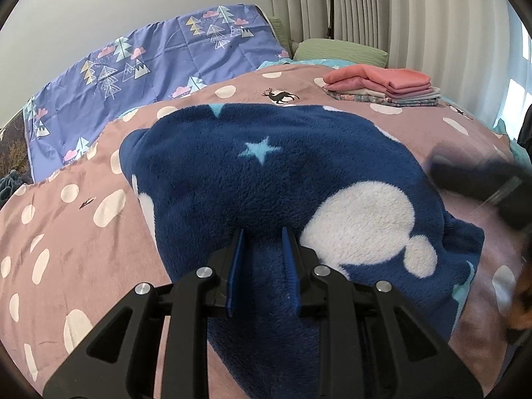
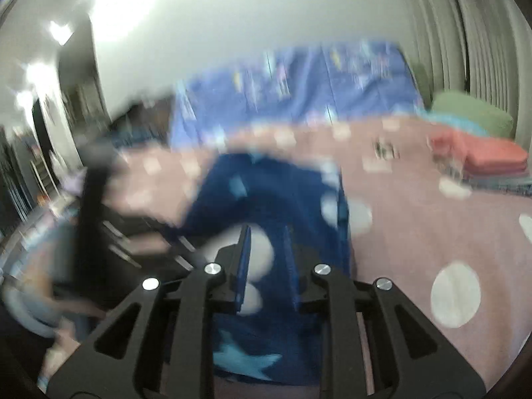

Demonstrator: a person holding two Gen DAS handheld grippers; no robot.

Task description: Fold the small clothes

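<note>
A navy fleece garment (image 1: 266,179) with white blobs and pale blue stars lies folded on the pink dotted bedspread (image 1: 66,232). My left gripper (image 1: 262,232) is open, its blue pads (image 1: 236,259) standing apart just over the garment's near edge. My right gripper (image 2: 266,232) is open over the same garment (image 2: 279,199), which shows blurred in the right wrist view. The right gripper also shows as a dark blur at the right in the left wrist view (image 1: 482,179). The left gripper shows as a dark blur (image 2: 139,229) at the garment's left side in the right wrist view.
A stack of folded clothes (image 1: 382,88), pink on top, sits at the far right of the bed; it also shows in the right wrist view (image 2: 482,159). A purple tree-print blanket (image 1: 133,76) and green pillows (image 1: 339,50) lie behind, by curtains (image 1: 415,10).
</note>
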